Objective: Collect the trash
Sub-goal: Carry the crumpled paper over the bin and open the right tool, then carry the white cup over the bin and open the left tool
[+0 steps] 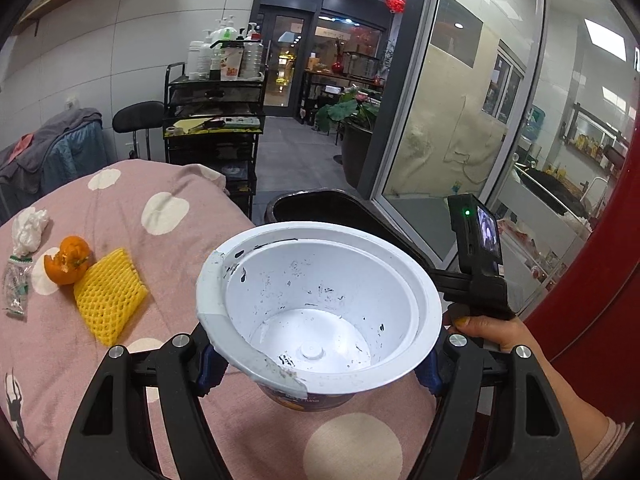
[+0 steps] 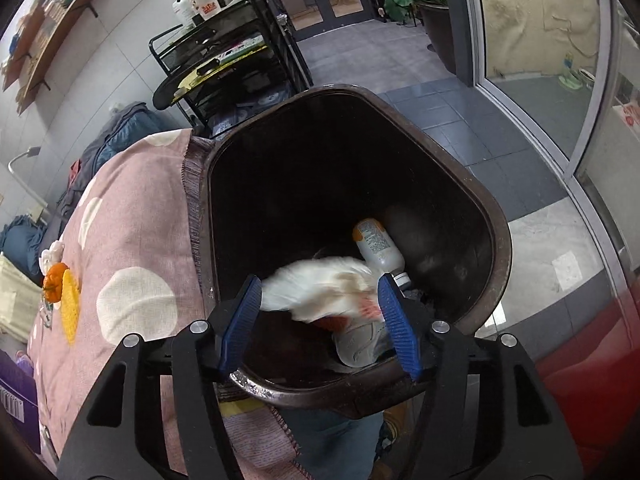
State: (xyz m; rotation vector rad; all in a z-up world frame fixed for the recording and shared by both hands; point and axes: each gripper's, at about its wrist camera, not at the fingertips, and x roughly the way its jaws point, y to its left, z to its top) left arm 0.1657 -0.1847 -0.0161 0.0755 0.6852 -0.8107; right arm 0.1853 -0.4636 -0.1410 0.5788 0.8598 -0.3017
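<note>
left wrist view: the white cup [image 1: 320, 312], clamped between the left gripper [image 1: 316, 364] pads, fills the lower centre and blocks the forward path. open pink cloth [image 1: 120, 208] lies at centre left; an orange [image 1: 69, 259], yellow foam net [image 1: 109, 294], tissue wad [image 1: 29, 229] and wrapper [image 1: 16, 286] crowd the left edge. right wrist view: the bin [image 2: 496, 216] mouth is open through the upper centre. a blurred white item [image 2: 320, 290] sits in the gap of the spread right gripper [image 2: 318, 320], above a bottle [image 2: 378, 246] and trash at the bottom.
</note>
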